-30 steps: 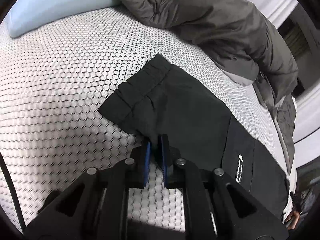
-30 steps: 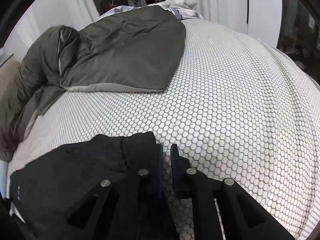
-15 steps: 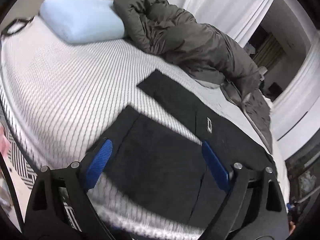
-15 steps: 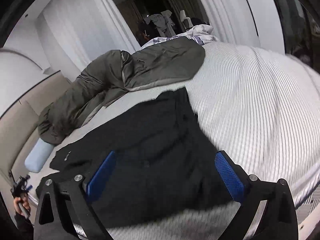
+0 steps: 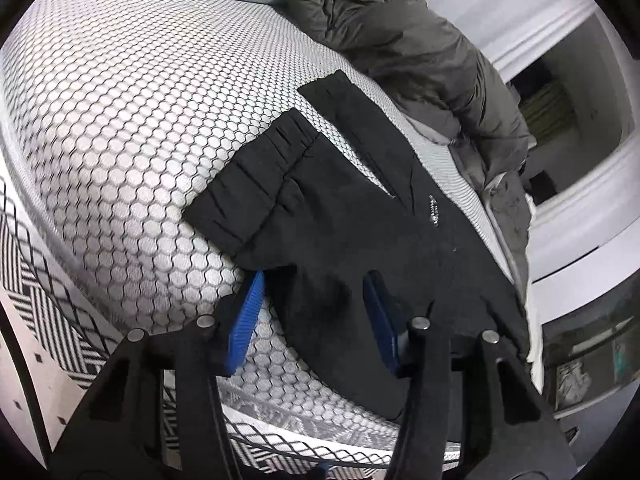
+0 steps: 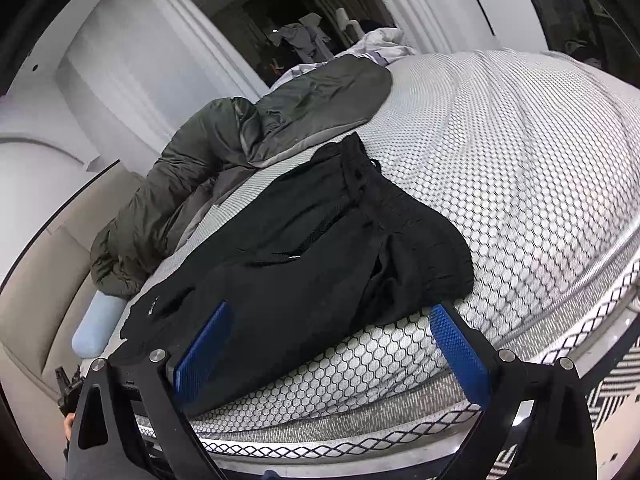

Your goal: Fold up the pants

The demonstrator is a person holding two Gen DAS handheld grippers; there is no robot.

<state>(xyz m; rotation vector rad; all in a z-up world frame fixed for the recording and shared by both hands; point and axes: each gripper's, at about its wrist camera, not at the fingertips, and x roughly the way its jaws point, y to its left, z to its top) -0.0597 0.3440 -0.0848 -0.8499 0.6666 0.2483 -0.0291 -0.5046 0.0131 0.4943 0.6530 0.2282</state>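
Black pants (image 5: 352,216) lie flat on the bed (image 5: 132,120), one leg end doubled back. Left tool (image 5: 314,312), a second ago pinched on the cloth, let go and has just been narrowing again, half-open astride the near edge. Right tool (image 6: 332,344) released too; it stands wide and empty before the waistband. Judged: a fold laid, next grasp beginning.

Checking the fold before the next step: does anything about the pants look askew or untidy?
Yes. The black pants lie crooked near the mattress edge; the waistband end is bunched and rumpled, and one leg splays apart from the other.
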